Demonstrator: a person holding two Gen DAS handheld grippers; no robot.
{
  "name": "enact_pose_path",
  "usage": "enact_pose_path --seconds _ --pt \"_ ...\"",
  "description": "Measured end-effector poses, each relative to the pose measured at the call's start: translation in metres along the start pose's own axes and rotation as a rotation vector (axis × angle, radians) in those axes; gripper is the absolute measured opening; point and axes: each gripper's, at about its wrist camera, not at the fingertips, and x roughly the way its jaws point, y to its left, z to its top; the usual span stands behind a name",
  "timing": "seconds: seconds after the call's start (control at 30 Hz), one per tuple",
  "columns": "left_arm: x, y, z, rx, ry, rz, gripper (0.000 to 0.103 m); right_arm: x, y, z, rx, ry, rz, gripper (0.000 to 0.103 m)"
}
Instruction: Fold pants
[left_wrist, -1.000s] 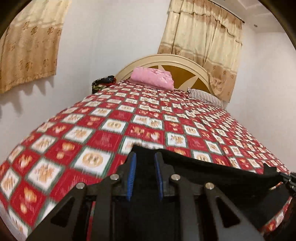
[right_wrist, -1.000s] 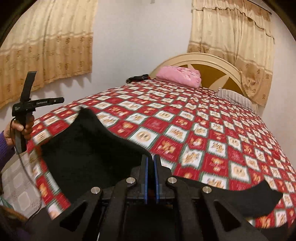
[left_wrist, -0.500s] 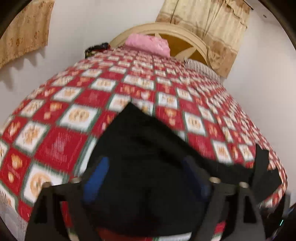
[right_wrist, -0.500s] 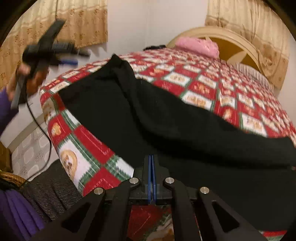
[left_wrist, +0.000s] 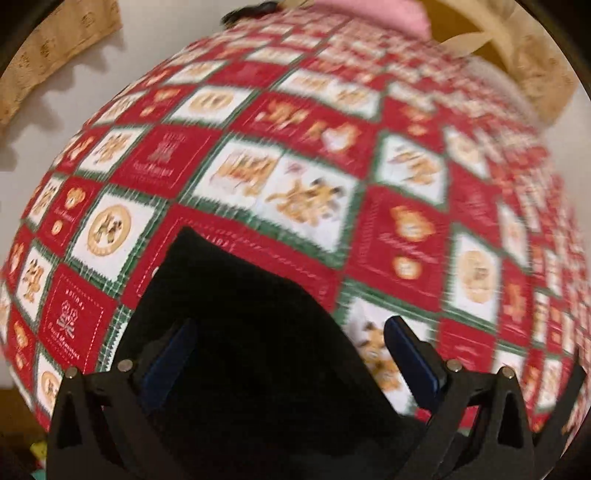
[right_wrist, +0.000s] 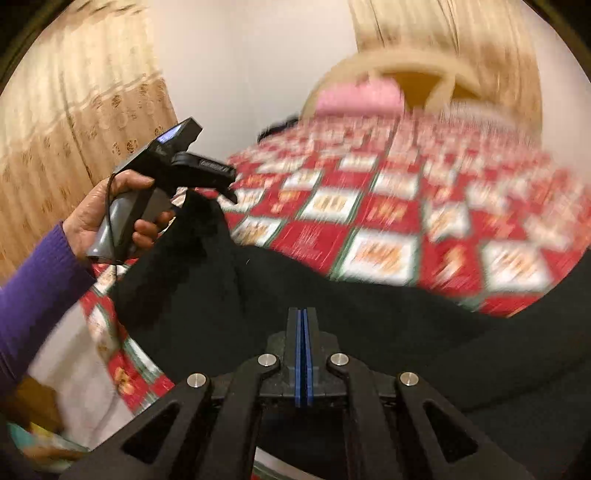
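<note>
Pants (left_wrist: 251, 332), black, lie spread along the near edge of a bed (left_wrist: 406, 229) covered in a red, white and green patchwork quilt. Above the bed's near left corner the left gripper (left_wrist: 291, 354) points steeply down, jaws opening wide, cloth lying below and between them but clear of the pads. The right gripper (right_wrist: 303, 347) (blue pads pressed flat together) sits over the pants at the bed's near edge; whether cloth is pinched cannot be told.
</note>
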Motion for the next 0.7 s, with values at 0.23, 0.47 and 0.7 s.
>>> enact_pose_path --seconds 0.23,0.47,0.7 --pt "0.023 0.001 -0.006 -0.006 0.061 0.045 0.097 0.024 0.012 -0.013 0.024 0.065 0.098 0.021" --pt "-0.011 0.022 -0.014 -0.005 -0.055 -0.088 0.024 0.008 0.022 -0.012 -0.037 -0.013 0.043 0.072" --pt "-0.061 0.061 -0.035 -0.078 -0.228 -0.356 0.012 0.032 0.037 -0.027 -0.230 0.058 -0.163 0.007"
